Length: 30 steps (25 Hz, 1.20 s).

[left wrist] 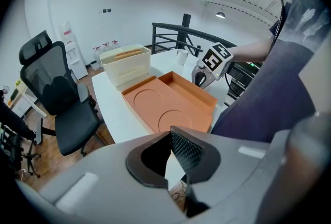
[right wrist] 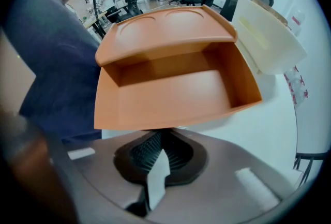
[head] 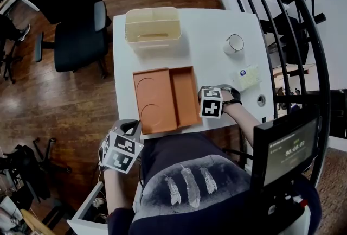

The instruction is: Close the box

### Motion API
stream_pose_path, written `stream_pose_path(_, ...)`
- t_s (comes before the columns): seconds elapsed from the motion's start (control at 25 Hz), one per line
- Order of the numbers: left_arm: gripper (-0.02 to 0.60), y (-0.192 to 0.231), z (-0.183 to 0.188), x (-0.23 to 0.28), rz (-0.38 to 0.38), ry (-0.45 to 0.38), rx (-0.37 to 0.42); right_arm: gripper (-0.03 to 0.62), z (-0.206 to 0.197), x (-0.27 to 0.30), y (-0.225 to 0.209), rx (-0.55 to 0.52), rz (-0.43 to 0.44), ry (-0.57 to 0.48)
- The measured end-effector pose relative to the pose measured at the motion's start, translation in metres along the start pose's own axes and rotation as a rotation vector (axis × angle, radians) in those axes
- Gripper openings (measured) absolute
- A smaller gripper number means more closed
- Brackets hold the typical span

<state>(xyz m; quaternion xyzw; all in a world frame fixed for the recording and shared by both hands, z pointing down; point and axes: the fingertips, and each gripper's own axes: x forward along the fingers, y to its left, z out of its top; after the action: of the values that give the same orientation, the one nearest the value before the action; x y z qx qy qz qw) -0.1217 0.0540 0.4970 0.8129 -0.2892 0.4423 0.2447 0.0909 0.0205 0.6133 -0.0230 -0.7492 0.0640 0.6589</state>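
The orange box (head: 165, 99) lies open on the white table (head: 203, 27). Its lid (head: 153, 101), with two round recesses, lies flat at the left; the empty tray (head: 185, 95) is at the right. My right gripper (head: 201, 101) is shut and empty, its tips right against the outside of the tray's right wall (right wrist: 170, 109). The left gripper (head: 132, 128) hangs off the table's front-left edge, short of the lid's near corner, shut with nothing in it. In the left gripper view the box (left wrist: 168, 104) lies ahead of the jaws, apart from them.
A cream bin (head: 153, 25) stands behind the box. A white mug (head: 235, 43) and a pale yellow packet (head: 248, 76) sit at the right. A black office chair (head: 76, 17) stands left of the table, a black railing (head: 295, 17) to the right.
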Motion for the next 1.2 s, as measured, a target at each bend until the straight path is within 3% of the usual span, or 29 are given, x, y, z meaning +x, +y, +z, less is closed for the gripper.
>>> stream_pose_path(1.2, 0.014, 0.003, -0.005, -0.003, 0.0, -0.002, -0.009, 0.003, 0.045, 0.0, 0.007, -0.079, -0.002, -0.062)
